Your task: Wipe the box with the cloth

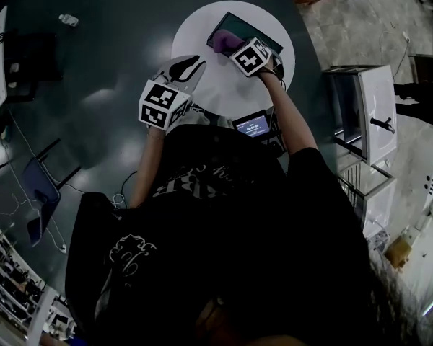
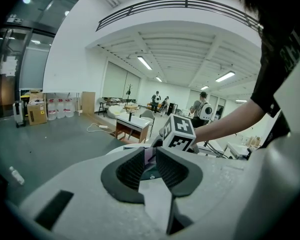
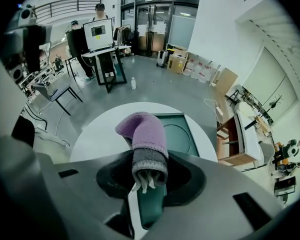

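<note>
The dark green box (image 1: pixel 254 33) sits on the far side of the round white table (image 1: pixel 198 31). Your right gripper (image 3: pixel 150 166) is clamped on the purple cloth (image 3: pixel 142 131), over the box's left end. Your left gripper (image 2: pixel 150 165) hangs by the table's near edge, jaws slightly apart and nothing in them.

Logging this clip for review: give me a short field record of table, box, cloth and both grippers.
surface: round white table
box: dark green, lying on table
cloth: purple, over box edge, contact unclear
right gripper: shut on cloth
left gripper: open, empty, off the box
</note>
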`<state>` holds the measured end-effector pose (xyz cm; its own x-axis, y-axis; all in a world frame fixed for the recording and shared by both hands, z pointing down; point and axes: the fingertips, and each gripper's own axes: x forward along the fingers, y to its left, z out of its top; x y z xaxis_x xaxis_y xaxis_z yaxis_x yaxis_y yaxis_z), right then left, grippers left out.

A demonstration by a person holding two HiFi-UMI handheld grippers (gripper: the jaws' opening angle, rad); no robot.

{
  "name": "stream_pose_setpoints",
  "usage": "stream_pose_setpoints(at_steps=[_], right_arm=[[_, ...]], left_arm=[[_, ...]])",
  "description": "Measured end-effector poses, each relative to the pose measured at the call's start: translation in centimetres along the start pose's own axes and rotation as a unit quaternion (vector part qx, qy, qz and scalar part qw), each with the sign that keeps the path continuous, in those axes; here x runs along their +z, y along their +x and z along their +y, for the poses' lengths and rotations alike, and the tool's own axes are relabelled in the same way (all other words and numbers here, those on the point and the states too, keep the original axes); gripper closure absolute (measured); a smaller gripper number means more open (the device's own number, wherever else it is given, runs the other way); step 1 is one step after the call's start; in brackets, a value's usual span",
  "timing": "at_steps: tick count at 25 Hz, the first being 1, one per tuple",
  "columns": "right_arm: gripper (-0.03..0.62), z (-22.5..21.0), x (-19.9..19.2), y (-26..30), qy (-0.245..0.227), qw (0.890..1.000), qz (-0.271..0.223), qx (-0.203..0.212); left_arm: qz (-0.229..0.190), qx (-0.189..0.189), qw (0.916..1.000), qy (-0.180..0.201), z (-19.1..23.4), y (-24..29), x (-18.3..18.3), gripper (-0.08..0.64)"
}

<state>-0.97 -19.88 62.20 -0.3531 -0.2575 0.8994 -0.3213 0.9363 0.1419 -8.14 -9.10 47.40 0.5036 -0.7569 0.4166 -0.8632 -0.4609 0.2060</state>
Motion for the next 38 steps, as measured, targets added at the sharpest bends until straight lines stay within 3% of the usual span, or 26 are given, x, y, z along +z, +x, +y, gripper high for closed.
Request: stream_pose_setpoints(at_steps=[12, 20, 24, 27, 38], right_arm=[[0.476, -1.3, -8.8, -4.4, 0.040, 0.997, 0.050, -0.038], [0.476, -1.4, -14.0, -7.4, 0.097, 0.991, 0.066, -0.064], [0.476, -0.9, -14.4, -8.0, 0.130, 0.988, 0.051, -0.064], [0.476, -0.6, -14.4, -8.3, 0.129, 0.988, 0.049, -0.065], [0.476, 5.1, -7.5, -5.2, 0.044, 0.999, 0.005, -0.001]], left_arm=[[0.007, -0.076, 0.9965, 0.033, -2.5, 3.4, 1.1, 0.480], [0.015, -0.130, 0.9898, 0.057, -5.5, 5.4, 1.5, 0.480], [0.017, -0.146, 0.9867, 0.068, -6.4, 5.7, 1.7, 0.480], [0.017, -0.152, 0.9856, 0.073, -6.7, 5.9, 1.9, 0.480], [0.018, -0.120, 0.9909, 0.059, -4.3, 4.3, 0.7, 0.480]])
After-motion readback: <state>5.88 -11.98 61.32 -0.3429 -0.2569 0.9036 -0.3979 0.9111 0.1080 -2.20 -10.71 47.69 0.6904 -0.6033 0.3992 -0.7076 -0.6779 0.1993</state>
